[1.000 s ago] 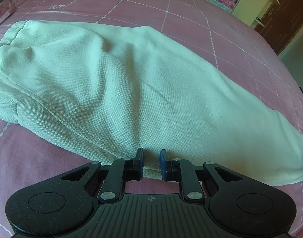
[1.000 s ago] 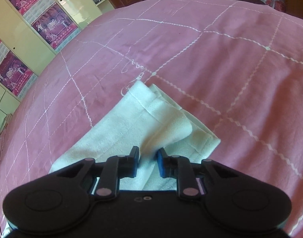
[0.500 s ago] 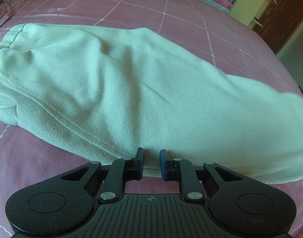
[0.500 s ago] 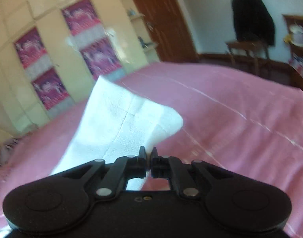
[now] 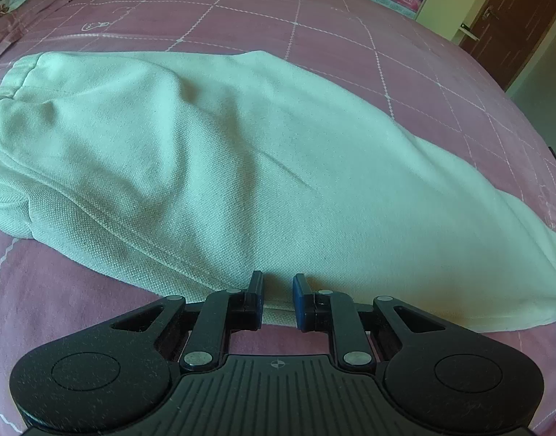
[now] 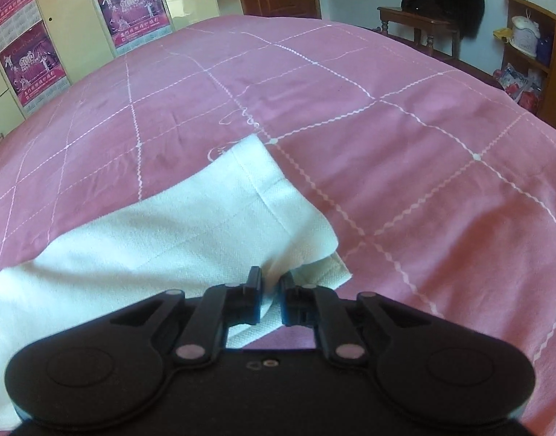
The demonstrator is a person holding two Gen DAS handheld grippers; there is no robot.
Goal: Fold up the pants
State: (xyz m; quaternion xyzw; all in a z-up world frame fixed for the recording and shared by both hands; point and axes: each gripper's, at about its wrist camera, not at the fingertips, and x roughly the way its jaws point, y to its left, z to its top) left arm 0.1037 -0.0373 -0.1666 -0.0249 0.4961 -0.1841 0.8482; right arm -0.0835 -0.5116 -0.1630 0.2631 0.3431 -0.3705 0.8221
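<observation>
Since the half-second-earlier view, the right gripper [image 6: 270,299] has come back down from its raised position, and the hem end of the pale mint-white knit pants [image 6: 190,232] it carries now lies low over the pink quilted bedspread [image 6: 405,152], jaws narrow with cloth pinched between them. The left gripper [image 5: 276,299] is unmoved, jaws part-open astride the pants' near edge [image 5: 274,312], not gripping. Judgement: the leg-end fold was not carried over and remains to be done.

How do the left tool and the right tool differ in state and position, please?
The left tool stands wide open at the long side edge of the pants; the right tool has a narrower gap with the leg hem bunched in it. Whether it grips, I cannot tell. Both sit low over the pink bedspread.
</observation>
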